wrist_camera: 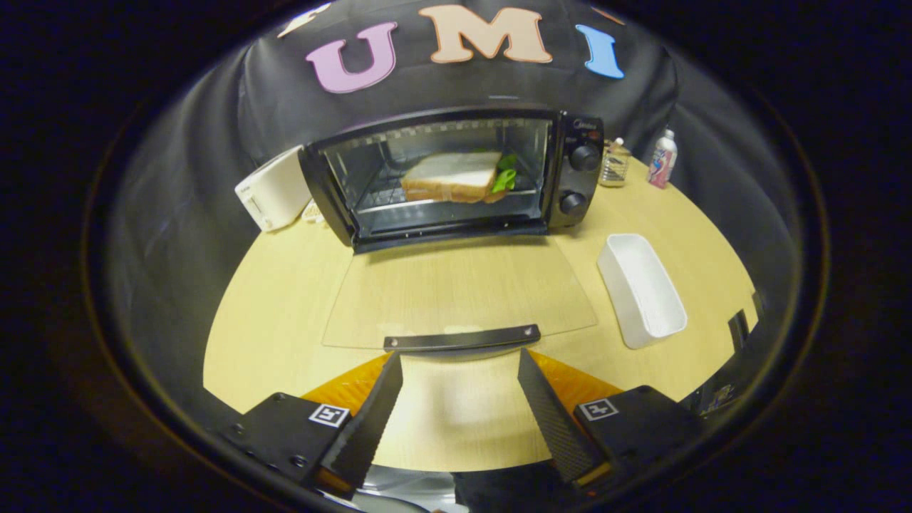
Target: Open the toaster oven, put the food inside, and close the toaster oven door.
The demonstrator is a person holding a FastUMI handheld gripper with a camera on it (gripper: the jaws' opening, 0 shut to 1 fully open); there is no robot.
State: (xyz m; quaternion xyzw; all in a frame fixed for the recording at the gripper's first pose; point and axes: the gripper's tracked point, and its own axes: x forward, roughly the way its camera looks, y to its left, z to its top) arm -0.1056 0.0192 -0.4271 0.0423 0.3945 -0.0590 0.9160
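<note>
A black toaster oven stands at the back of the wooden table. Its glass door lies folded down flat toward me. The door's dark handle sits just ahead of my fingertips. Inside, on the wire rack, rests a sandwich of white bread with green lettuce showing at its right side. My gripper is open, its two fingers spread wide on either side of the handle's middle, with nothing between them.
A white rectangular tray lies empty to the right of the door. A white toaster stands left of the oven. A small jar and a bottle stand at the back right. The table's near edge runs under my fingers.
</note>
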